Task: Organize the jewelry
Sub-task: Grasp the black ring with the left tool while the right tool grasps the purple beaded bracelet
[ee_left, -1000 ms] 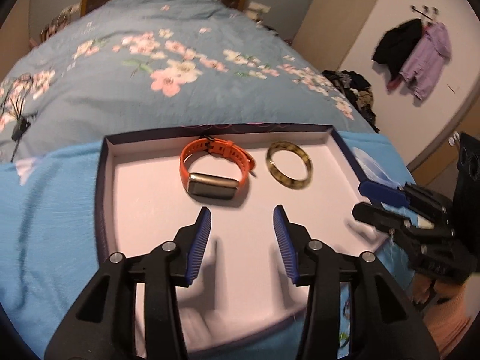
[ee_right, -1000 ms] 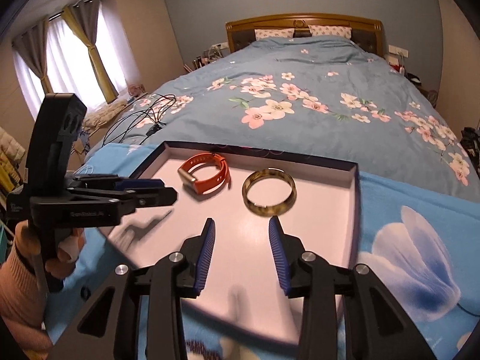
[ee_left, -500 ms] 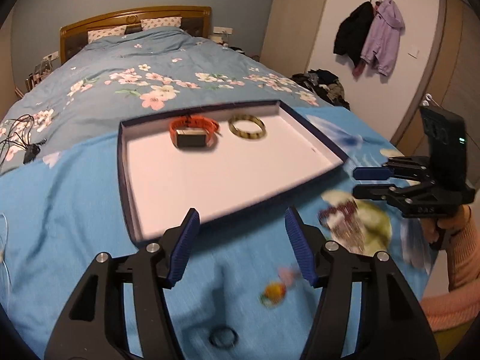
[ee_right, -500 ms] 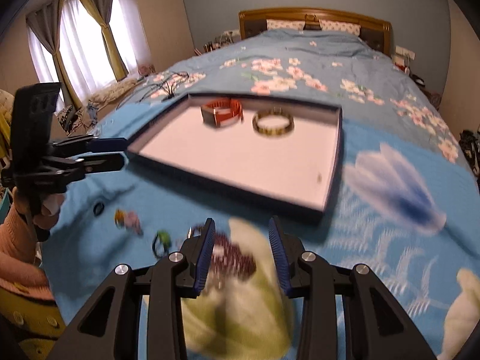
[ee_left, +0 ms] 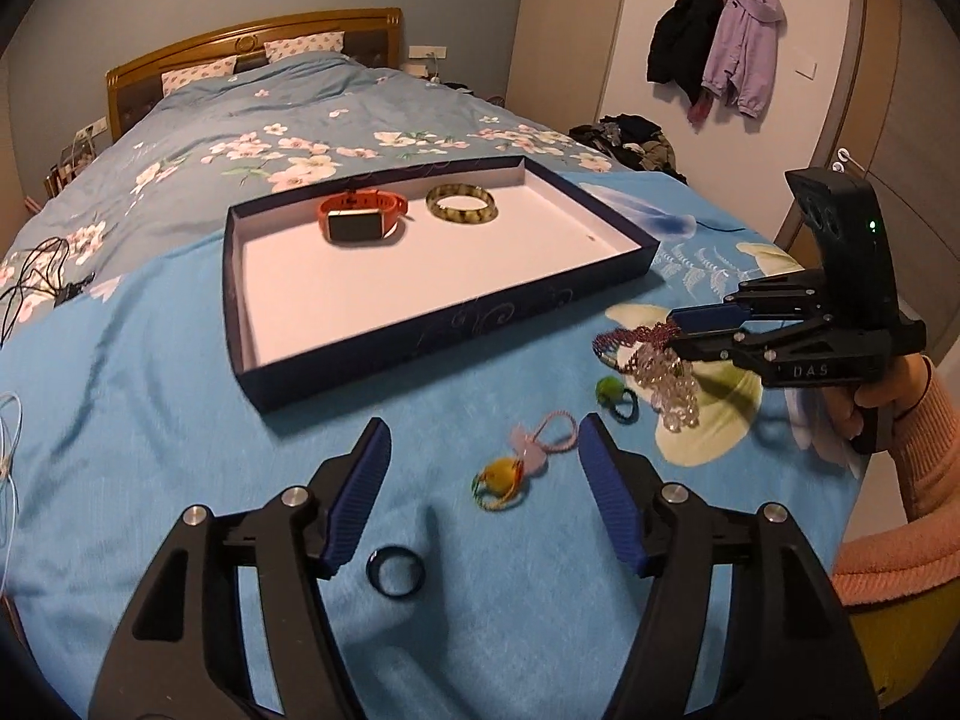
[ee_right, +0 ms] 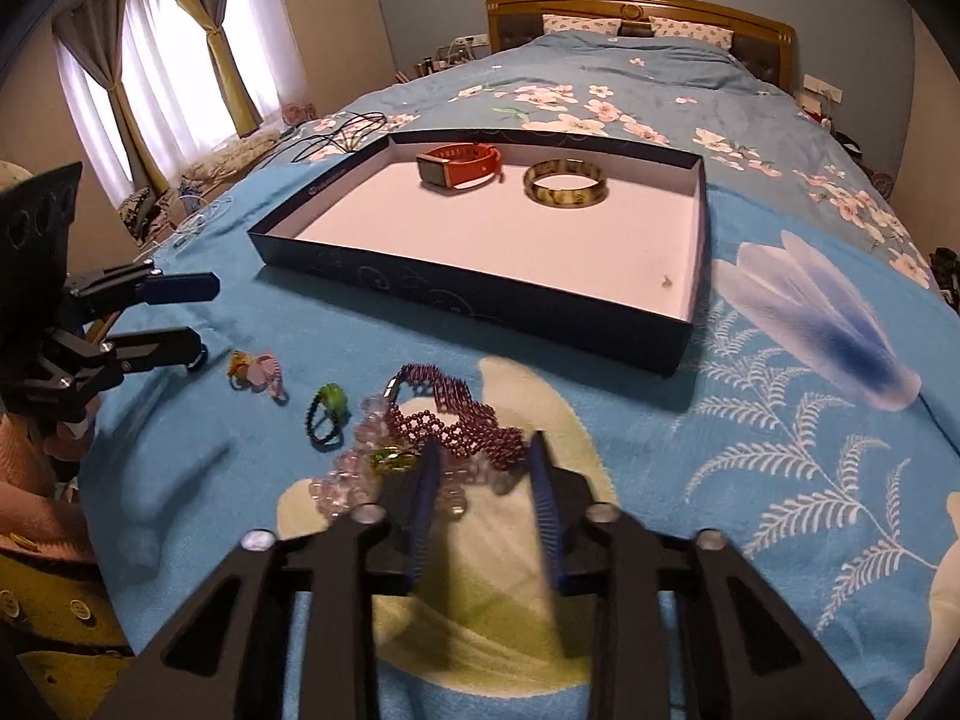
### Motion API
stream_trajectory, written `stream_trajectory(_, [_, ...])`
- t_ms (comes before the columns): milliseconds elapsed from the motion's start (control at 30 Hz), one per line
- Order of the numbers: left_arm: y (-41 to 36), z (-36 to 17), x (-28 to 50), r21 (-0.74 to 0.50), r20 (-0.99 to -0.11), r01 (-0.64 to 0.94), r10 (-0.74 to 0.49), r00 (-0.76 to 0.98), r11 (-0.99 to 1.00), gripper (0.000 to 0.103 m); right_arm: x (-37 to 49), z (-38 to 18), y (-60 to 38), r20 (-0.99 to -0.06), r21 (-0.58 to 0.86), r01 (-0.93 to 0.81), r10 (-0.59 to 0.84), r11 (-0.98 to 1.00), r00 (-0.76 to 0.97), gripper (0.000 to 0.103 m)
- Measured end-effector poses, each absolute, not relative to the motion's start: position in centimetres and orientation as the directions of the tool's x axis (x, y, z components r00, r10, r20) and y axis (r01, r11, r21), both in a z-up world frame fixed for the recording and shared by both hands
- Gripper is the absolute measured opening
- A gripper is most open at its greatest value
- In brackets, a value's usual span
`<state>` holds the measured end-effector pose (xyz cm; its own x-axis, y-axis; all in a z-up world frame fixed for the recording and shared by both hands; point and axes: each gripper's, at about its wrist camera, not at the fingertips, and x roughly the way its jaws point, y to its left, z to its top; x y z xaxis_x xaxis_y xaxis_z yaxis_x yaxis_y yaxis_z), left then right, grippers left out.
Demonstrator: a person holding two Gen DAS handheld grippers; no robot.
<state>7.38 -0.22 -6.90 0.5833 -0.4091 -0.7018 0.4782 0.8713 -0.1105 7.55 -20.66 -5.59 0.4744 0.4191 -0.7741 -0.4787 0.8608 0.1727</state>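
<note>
Right tongs, parted, reach over a purple beaded necklace on the bed; left tongs gape above hair ties. Beyond, a tray holds an orange watch and bangle

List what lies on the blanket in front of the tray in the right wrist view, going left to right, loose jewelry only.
Pink and yellow hair tie → green hair tie → clear bead bracelet → purple bead necklace.
</note>
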Motion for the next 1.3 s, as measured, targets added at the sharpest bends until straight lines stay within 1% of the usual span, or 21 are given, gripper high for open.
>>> stream_trajectory(67, [0.1,-7.1,7.3,-0.112,-0.707,0.466,-0.400,0.583,0.877,0.065,7.4,-5.4,-20.5,-0.772,0.172,-0.485,0.423,0.858,0.475,0.009])
stream_trajectory(167, [0.6,-7.3,7.2,-0.124,-0.709,0.458,-0.402,0.580,0.880,0.065,7.1,-4.8,-20.5,-0.755,0.171,-0.479,0.427,0.861,0.497,0.008])
stream_trajectory(367, [0.6,-7.5,6.7,-0.097,-0.714,0.468,-0.389,0.582,0.878,0.065,7.0,-2.5,-21.1,-0.700,0.215,-0.472,0.472,0.855,0.536,0.008])
stream_trajectory(400, [0.6,-7.6,6.6,-0.094,-0.718,0.470,-0.387,0.579,0.878,0.065,7.0,-2.0,-21.1,-0.688,0.218,-0.472,0.478,0.854,0.546,0.006])
stream_trajectory(667, [1.1,-8.6,5.6,-0.043,-0.755,0.449,-0.323,0.570,0.892,0.064,6.8,-0.4,-20.5,-0.649,0.217,-0.483,0.495,0.848,0.578,0.005])
stream_trajectory(767, [1.6,-8.9,5.4,-0.031,-0.772,0.435,-0.298,0.562,0.900,0.060,6.5,-0.1,-20.4,-0.639,0.221,-0.484,0.500,0.847,0.584,0.005])
stream_trajectory(833, [1.9,-9.2,5.3,-0.032,-0.782,0.424,-0.286,0.553,0.905,0.054,6.5,0.0,-20.3,-0.635,0.224,-0.486,0.505,0.845,0.585,0.005])
stream_trajectory(900, [2.3,-9.5,5.3,-0.037,-0.791,0.409,-0.277,0.545,0.912,0.042,6.4,0.1,-20.3,-0.632,0.223,-0.484,0.503,0.846,0.589,0.005])
stream_trajectory(967, [2.6,-9.5,5.2,-0.035,-0.790,0.398,-0.269,0.550,0.917,0.035,6.4,0.1,-20.2,-0.628,0.229,-0.485,0.509,0.844,0.589,0.005])
stream_trajectory(1000, [2.7,-9.5,5.2,-0.038,-0.791,0.395,-0.269,0.550,0.918,0.029,6.5,0.1,-20.2,-0.625,0.233,-0.483,0.510,0.844,0.591,0.005])
stream_trajectory(1067, [2.9,-9.5,5.2,-0.044,-0.790,0.389,-0.270,0.550,0.920,0.022,6.4,0.2,-20.1,-0.623,0.237,-0.484,0.514,0.843,0.590,0.005])
stream_trajectory(1300, [2.7,-9.4,4.9,-0.036,-0.776,0.381,-0.266,0.573,0.924,0.022,6.1,0.3,-19.8,-0.608,0.248,-0.485,0.524,0.839,0.597,0.005])
